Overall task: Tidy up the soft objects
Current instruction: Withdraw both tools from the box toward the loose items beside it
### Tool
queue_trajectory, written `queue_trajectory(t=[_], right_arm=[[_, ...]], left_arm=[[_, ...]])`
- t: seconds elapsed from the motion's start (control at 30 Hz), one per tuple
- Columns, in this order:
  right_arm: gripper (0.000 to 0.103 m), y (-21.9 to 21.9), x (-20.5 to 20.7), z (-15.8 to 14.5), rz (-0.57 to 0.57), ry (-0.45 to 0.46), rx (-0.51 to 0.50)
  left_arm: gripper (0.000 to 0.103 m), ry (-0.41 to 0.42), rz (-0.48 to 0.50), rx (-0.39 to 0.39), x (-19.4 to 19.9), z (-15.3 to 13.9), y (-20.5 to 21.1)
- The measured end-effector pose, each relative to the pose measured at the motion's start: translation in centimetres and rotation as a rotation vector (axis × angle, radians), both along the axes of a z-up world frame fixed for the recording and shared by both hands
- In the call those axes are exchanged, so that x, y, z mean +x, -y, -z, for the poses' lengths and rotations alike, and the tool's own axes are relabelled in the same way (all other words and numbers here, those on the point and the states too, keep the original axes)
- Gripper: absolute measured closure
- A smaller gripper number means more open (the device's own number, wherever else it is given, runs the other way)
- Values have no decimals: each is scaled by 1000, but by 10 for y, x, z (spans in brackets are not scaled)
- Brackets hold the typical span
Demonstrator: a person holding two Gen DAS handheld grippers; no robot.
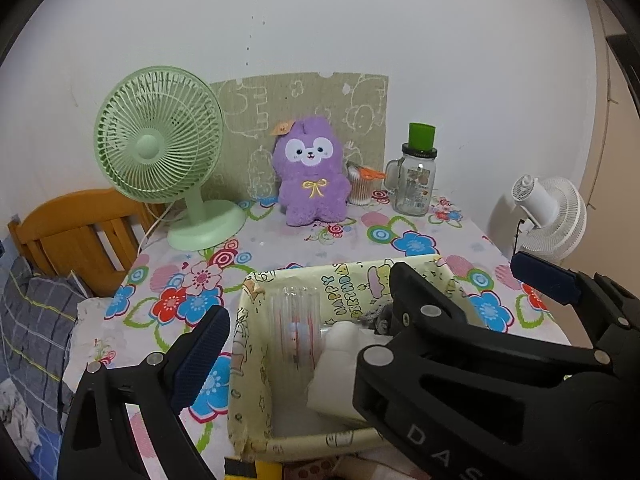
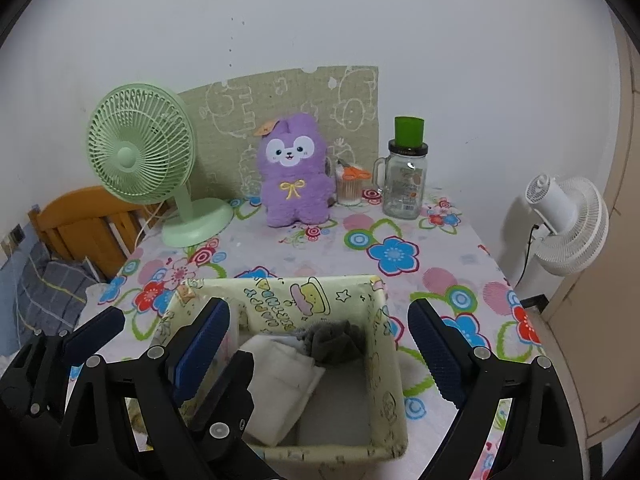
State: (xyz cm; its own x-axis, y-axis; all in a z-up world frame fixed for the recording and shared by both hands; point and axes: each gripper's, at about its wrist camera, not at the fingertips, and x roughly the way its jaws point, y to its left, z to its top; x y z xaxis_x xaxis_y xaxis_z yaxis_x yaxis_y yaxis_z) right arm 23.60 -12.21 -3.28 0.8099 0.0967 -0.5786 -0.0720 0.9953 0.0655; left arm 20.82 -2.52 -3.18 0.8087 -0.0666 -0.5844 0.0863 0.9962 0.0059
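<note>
White cloth [image 2: 280,380] in box [image 2: 384,360], seemingly below right tongs [image 2: 320,352]

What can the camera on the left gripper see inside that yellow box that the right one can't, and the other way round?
Only the left wrist view shows a clear ribbed plastic container lying in the box, beside a white block.

Only the right wrist view shows the folded white cloth spread out and the grey cloth bunched in the far corner; in the left view the grey one is a mere sliver behind a gripper.

Both show the yellow box on the flowered table, the purple plush toy, the green fan, the glass jar and the white fan.
</note>
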Motion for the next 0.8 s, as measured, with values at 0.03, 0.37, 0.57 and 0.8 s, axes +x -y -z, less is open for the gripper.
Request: queue_trajectory(t=[0.03, 0.37, 0.57, 0.8], right_arm=[[10, 1, -4, -2, 0, 5, 0], [10, 5, -41, -20, -11, 46, 2], [10, 9, -64, -28, -16, 72, 1], [5, 6, -88, -32, -29, 91, -5]], left_arm=[[7, 6, 0, -1, -5, -2, 0], [7, 50, -10, 4, -39, -18, 4], [6, 69, -11, 3, -58, -24, 7], [6, 77, -15, -6, -79, -25, 3]])
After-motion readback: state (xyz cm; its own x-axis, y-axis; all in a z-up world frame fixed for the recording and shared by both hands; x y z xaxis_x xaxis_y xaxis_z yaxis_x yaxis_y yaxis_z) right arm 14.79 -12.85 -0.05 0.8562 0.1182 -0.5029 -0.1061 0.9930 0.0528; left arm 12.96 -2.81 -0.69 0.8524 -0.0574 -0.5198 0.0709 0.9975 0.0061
